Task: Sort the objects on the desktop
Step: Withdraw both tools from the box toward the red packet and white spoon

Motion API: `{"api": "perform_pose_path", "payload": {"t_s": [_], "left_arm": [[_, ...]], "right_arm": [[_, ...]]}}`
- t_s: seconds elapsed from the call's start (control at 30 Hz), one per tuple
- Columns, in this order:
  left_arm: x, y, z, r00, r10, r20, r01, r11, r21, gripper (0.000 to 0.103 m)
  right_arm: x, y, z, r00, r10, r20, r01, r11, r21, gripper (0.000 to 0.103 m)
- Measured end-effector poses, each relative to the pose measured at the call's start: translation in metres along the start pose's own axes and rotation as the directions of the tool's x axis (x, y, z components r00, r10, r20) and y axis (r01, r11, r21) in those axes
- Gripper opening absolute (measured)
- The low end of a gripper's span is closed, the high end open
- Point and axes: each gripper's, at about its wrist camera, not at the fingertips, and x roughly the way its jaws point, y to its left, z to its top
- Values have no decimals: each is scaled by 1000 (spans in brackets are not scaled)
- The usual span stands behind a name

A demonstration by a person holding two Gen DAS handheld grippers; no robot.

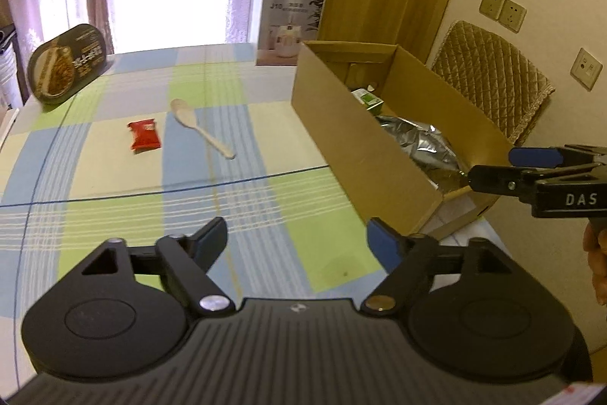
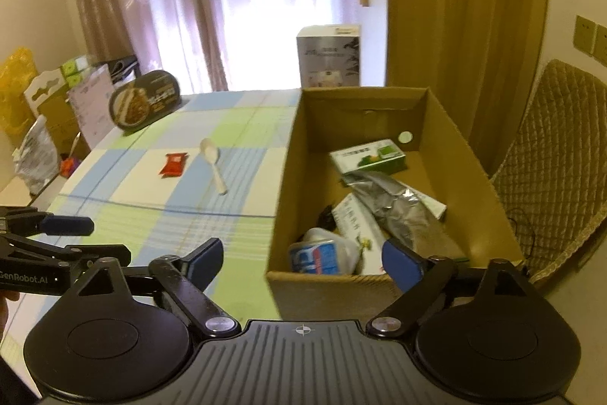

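We take the box [image 2: 379, 185] as our landmark. Both grippers are spread wide and hold nothing: the left gripper [image 1: 297, 241] hangs over the cloth left of the box, the right gripper [image 2: 303, 259] at its near wall, likely just after a drop. Left of the box, well apart from it, lie the red packet [image 1: 145, 134] and the spoon [image 1: 197, 126], still to sort. The box wall hides most contents from the left view; labels are unreadable.

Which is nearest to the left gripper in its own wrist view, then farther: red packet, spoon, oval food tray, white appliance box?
1. Spoon, ahead; red packet, left of it: too close to call.
2. Oval food tray, far left edge.
3. White appliance box, far end, right.
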Motion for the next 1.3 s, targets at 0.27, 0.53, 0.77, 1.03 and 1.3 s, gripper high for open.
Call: {"api": "perform_pose_path", "payload": {"t_s": [0.27, 0.53, 0.77, 1.03, 1.3], "left_arm": [[-15, 28, -15, 998, 55, -5, -55, 998, -29, 97], [-20, 67, -24, 993, 116, -14, -116, 993, -33, 101], [-17, 104, -21, 982, 186, -27, -187, 982, -26, 101], [6, 139, -5, 971, 235, -31, -235, 972, -8, 101], [48, 168, 17, 968, 249, -26, -249, 969, -5, 101]], "right_arm": [[-1, 30, 0, 999, 33, -3, -33, 998, -55, 96], [9, 63, 9, 996, 85, -10, -86, 988, -129, 99], [39, 91, 20, 993, 118, -31, -122, 972, -200, 101], [87, 118, 38, 987, 153, -57, -163, 951, -261, 101], [156, 127, 58, 988, 134, -83, -152, 943, -297, 101]]}}
